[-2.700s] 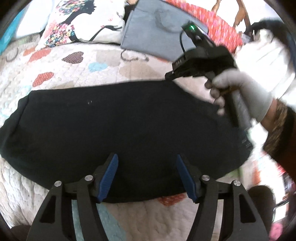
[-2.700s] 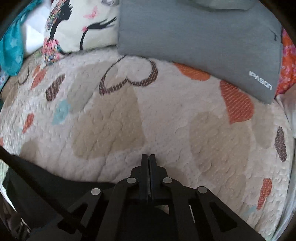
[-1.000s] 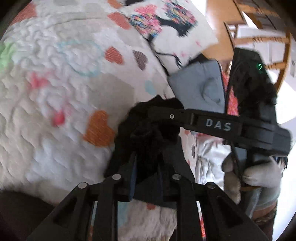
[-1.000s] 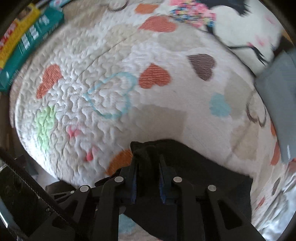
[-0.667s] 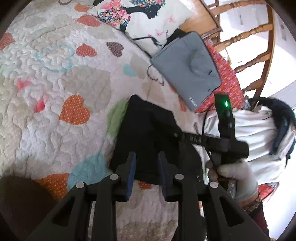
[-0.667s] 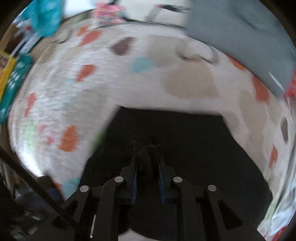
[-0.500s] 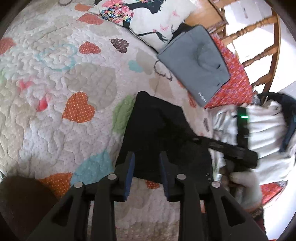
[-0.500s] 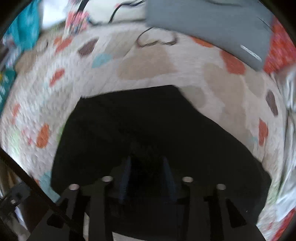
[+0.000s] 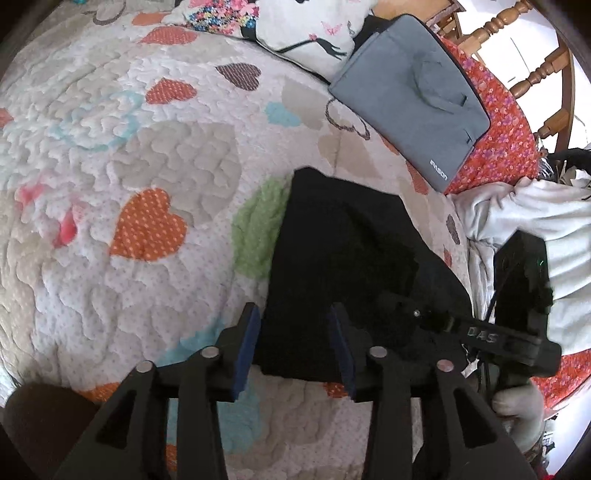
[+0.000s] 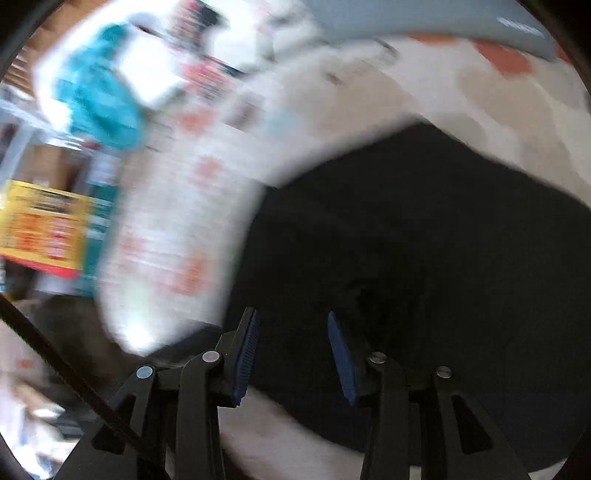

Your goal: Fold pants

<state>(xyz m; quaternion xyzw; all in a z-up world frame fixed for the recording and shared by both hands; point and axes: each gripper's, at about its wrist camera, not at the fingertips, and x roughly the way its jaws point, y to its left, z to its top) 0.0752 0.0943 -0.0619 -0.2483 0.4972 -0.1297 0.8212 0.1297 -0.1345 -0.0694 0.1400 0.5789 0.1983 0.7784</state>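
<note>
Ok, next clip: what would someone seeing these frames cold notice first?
Probably the black pants, folded into a compact dark block in the middle of the heart-patterned quilt. Next, the left gripper open in the foreground with its blue pads over the pants' near edge, and the right gripper also open above the same fabric, in a heavily blurred view. A grey laptop sleeve lies at the far side beside a printed pillow.

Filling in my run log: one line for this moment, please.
pants: folded, flat on quilt | left gripper: open, empty | right gripper: open, empty | phase: released
</note>
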